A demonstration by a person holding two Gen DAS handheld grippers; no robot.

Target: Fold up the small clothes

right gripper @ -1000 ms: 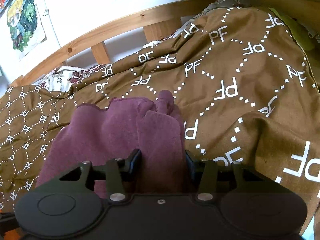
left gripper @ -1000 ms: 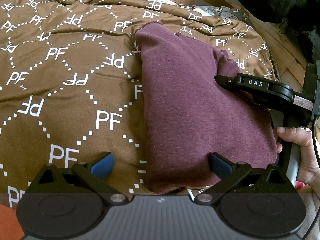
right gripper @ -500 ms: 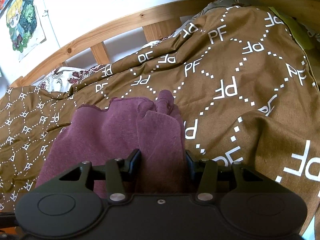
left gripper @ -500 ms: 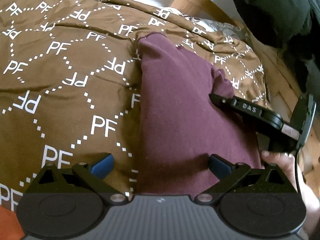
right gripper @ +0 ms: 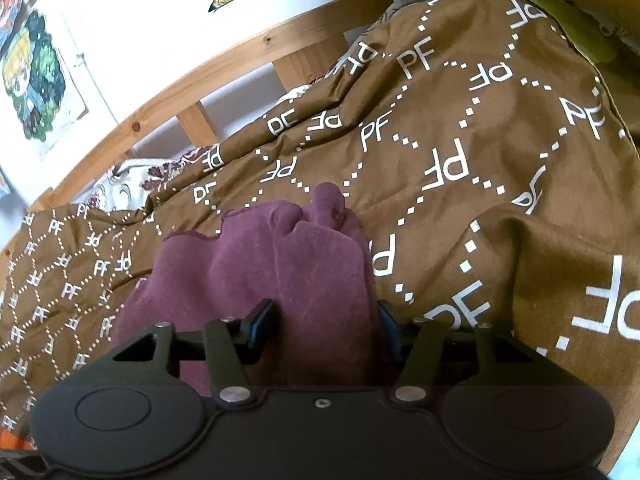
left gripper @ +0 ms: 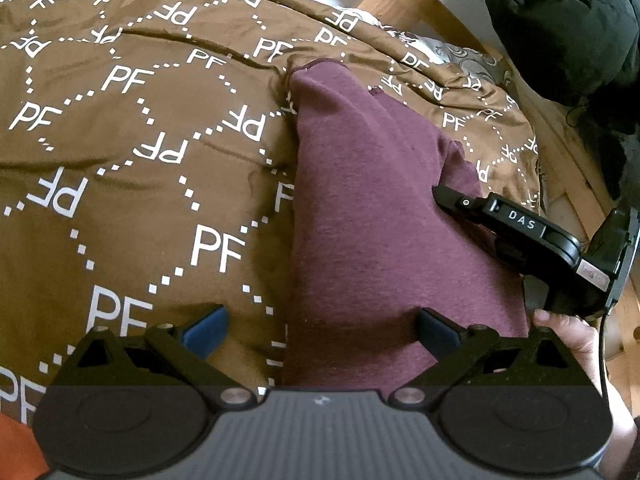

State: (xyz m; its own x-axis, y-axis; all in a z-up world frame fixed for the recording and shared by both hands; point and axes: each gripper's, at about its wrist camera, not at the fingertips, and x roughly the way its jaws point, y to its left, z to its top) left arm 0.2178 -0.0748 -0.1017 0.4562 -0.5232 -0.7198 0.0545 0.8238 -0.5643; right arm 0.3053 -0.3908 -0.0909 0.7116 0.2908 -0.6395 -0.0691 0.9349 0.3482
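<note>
A maroon garment (left gripper: 372, 208) lies folded lengthwise on a brown bedspread printed with "PF" (left gripper: 140, 184). My left gripper (left gripper: 320, 328) is open, with its fingers astride the garment's near left edge, the right pad on the cloth. In the right wrist view the garment (right gripper: 288, 264) has a bunched far end. My right gripper (right gripper: 326, 320) has its jaws partly apart, with a fold of the garment between them. The right gripper's black body also shows in the left wrist view (left gripper: 520, 224), resting on the garment's right side.
A wooden bed frame (right gripper: 224, 64) runs along the far edge below a white wall with posters (right gripper: 32, 80). A black bag or garment (left gripper: 568, 28) sits at the upper right. Patterned pillows (right gripper: 124, 184) peek out beyond the bedspread.
The left gripper has tilted and moved so the garment sits lower and more central. The right gripper has lifted slightly, and more wall and posters now show in its view.
</note>
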